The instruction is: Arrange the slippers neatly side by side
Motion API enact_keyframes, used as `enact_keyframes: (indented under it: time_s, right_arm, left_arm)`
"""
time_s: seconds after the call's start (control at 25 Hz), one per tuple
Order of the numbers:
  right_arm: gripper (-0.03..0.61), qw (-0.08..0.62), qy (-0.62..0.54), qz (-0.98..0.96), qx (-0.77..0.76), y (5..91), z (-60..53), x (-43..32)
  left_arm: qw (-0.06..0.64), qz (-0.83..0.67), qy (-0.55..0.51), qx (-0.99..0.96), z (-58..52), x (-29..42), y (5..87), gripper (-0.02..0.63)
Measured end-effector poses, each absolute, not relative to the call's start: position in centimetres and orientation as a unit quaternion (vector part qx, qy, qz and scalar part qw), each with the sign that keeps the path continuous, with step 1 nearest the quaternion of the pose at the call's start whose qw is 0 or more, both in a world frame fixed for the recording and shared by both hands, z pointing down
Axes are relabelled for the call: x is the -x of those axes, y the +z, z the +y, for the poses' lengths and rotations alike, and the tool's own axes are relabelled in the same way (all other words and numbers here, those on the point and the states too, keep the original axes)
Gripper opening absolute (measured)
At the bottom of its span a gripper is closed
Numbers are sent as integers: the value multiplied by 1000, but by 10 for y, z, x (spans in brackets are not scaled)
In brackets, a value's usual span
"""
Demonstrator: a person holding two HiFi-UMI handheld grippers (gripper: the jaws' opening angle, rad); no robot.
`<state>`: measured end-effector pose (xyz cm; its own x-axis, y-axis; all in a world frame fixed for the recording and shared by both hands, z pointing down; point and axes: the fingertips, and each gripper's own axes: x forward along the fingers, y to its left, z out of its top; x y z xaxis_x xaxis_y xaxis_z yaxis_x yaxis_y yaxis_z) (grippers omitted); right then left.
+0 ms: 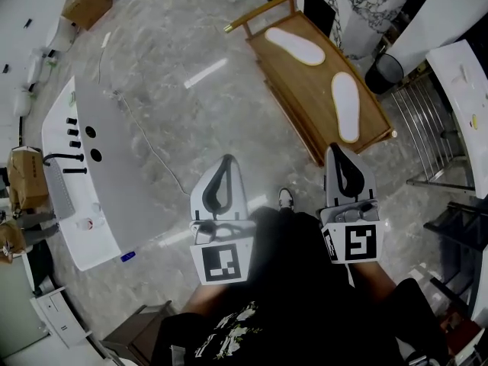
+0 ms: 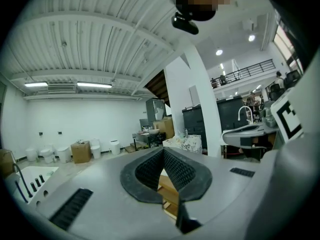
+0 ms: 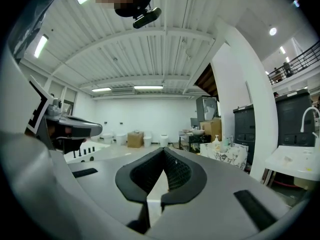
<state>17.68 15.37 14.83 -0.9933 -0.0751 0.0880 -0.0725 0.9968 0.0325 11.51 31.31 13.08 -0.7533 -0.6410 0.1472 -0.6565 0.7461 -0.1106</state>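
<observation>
Head view: left hand-held gripper [image 1: 226,161] and right hand-held gripper [image 1: 336,149] closed, empty; apparently two slippers [image 1: 294,46] [image 1: 345,107] lie on bench [image 1: 305,90].

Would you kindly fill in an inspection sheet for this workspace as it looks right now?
Surface: wooden bench standing on a marble floor.
Job's things: far slipper and near slipper, both white, lie on the bench apart and at different angles; not side by side.
Clutter: nothing seen on the bench.
Grippers: left gripper and right gripper both shut, empty.
Cables: one thin cable trails across the floor.
Surroundings: white bathtub, cardboard box, black bin, metal rack.
</observation>
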Motion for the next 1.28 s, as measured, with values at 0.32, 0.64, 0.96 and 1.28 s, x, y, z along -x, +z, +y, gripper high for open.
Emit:
enact_keyframes:
  time_s: [0.32,0.64,0.96,1.28]
  right_arm:
    - [-2,34,-9,-999,-35,144,152,-162]
    - [-2,43,-14,-998,-50,151,149,-146]
    - [-2,41,-19,-996,-74,149,142,-123]
    - [-2,36,-20,-991,-127,149,114,-108]
  left_arm:
    - [35,-935,81,-343,309,-98,122,3]
    - [36,-932,75,-354,305,-74,129,3]
    - [31,-920,73,-384,288,-43,130,3]
    - [19,-897,71,-436,247,-15,130,3]
